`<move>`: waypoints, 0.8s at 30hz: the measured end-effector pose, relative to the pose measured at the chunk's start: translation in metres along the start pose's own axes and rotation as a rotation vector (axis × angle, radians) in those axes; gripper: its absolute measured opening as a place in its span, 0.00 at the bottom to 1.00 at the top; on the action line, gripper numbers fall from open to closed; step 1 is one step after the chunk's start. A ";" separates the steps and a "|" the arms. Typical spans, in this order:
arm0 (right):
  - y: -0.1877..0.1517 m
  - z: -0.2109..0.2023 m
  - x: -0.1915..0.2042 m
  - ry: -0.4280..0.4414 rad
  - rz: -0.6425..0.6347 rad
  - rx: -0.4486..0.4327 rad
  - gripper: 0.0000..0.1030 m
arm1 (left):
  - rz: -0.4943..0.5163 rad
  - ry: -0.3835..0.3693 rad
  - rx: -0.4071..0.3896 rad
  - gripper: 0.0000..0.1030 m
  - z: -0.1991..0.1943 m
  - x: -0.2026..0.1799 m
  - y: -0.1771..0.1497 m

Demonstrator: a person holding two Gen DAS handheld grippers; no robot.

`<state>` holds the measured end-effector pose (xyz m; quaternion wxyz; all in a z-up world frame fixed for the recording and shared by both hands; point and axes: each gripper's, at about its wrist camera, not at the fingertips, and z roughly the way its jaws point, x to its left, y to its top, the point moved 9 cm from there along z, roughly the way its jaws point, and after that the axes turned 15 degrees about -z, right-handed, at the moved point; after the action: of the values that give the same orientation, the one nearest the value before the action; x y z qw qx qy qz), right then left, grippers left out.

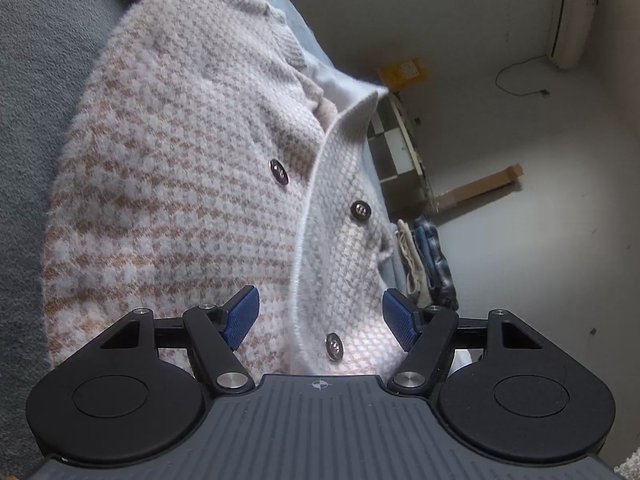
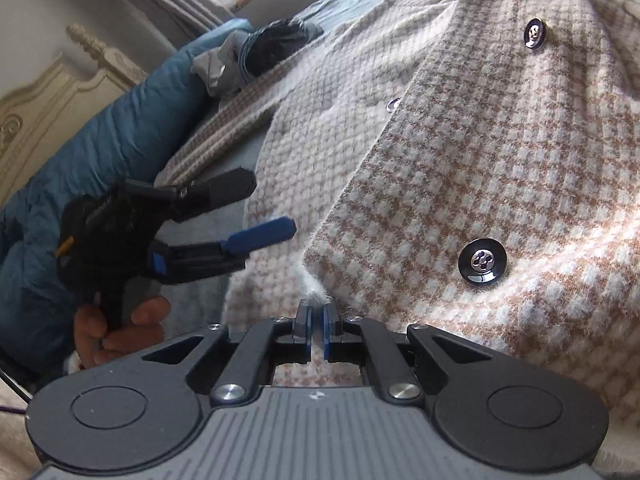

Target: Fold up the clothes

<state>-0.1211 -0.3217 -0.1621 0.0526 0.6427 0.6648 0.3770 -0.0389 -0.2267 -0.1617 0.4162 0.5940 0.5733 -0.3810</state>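
From the left wrist, the left gripper [image 1: 321, 318] stands with its blue pads well apart and nothing pinched between them. It hangs over a fuzzy checked cardigan [image 1: 180, 184] spread on a grey-blue bed cover [image 1: 36, 80]; three dark buttons [image 1: 361, 210] run near the front edge.

From the right wrist, the right gripper [image 2: 316, 320] has its pads nearly together, nipping a fluffy corner of the cardigan's [image 2: 460, 168] front panel (only a tuft shows above the pads). Off to the left a hand [image 2: 116, 332] holds the left gripper [image 2: 260, 208], jaws apart, beside the ribbed hem [image 2: 224, 136]. A blue quilt [image 2: 100, 140] lies behind.
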 end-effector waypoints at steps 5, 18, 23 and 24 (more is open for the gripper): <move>-0.016 0.000 0.012 -0.033 -0.055 0.056 0.16 | 0.094 0.096 0.061 0.65 0.017 0.003 -0.017; -0.046 -0.153 -0.076 -0.582 -0.140 0.139 0.33 | 0.224 0.223 0.075 0.50 0.039 0.001 -0.031; -0.068 -0.168 -0.118 -0.590 -0.014 0.164 0.37 | 0.238 0.279 0.050 0.29 0.042 0.003 -0.031; -0.070 -0.170 -0.125 -0.568 0.042 0.140 0.37 | 0.245 0.297 0.044 0.23 0.042 0.005 -0.030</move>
<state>-0.2508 -0.4997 -0.1332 0.1845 0.7383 0.6343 0.1361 -0.0674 -0.2640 -0.1831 0.3575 0.7179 0.5434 -0.2480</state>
